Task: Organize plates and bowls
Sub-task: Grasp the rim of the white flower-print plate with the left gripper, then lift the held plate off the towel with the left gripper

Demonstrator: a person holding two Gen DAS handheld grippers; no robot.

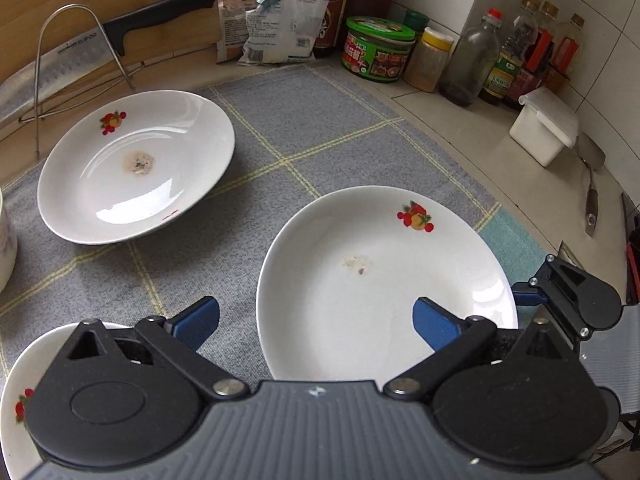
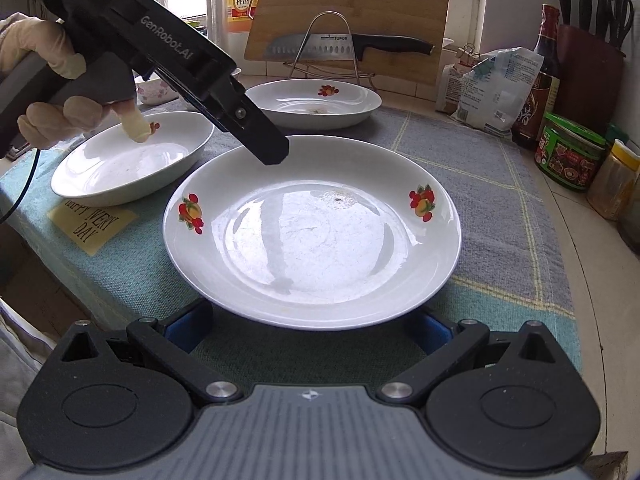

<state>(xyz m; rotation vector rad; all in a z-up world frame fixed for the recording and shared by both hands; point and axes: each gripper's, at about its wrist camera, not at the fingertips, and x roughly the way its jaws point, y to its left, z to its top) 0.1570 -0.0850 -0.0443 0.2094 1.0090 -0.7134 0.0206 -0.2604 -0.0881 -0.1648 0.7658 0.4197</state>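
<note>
Plates sit on a grey checked mat [image 2: 500, 208] on the counter, three in all, white with fruit prints. Going left to right in the right wrist view: gloved hand [image 2: 60, 92] holds the left gripper [image 1: 316, 322], whose black body reaches in from upper left, tip hovering over the far rim of the centre plate. Left plate [image 2: 132, 160] lies under that hand, near the mat's front-left corner, beside a yellow note [image 2: 90, 222]. Centre plate [image 2: 312, 232] is closest, its near rim just above the right gripper [image 2: 308, 326]. Right gripper jaws are spread wide, blue pads either side of the plate's near edge, holding nothing. Far plate [image 2: 316, 102] sits behind, just in front of a wire rack [image 2: 330, 44] with a knife [image 2: 344, 45] against a wooden cutting board [image 2: 352, 8]. Farther right: paper bags [image 2: 492, 84], dark sauce bottle [image 2: 540, 80], green-lidded jar [image 2: 572, 152].

Left wrist view: left gripper jaws wide open, empty, right pad over the centre plate [image 1: 384, 292] near its rim; contact cannot be told. Far plate [image 1: 136, 168] is well apart at upper left.
</note>
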